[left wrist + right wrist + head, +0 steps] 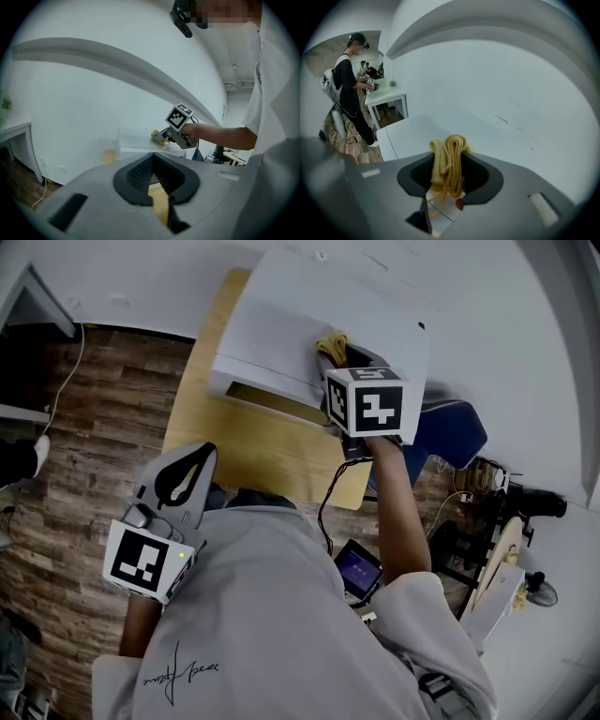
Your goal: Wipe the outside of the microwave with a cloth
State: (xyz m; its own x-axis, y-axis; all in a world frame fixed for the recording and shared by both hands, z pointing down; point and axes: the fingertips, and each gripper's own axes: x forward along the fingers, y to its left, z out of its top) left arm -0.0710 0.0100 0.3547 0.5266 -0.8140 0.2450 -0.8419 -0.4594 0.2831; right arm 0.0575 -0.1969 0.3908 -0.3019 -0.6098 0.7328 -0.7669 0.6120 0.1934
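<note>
**R tongs [447, 174] clamped on cloth [449, 159], microwave [281, 324] top**

Yellow cloth is folded and pressed to the white microwave's top near its front rim; microwave sits at desk [244, 446] far edge. L tongs [157, 187] closed, empty, off desk's near edge. Cloth looks soft, light, prob. bunches: grip mid-fold, press flat.

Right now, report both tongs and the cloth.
Right tongs shut on yellow cloth, on microwave top. Left tongs shut, empty, held back. Nothing in the way.

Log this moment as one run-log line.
step: wiping | right gripper: shut on yellow cloth | cloth: on top of microwave | left gripper: shut, empty, away from microwave
</note>
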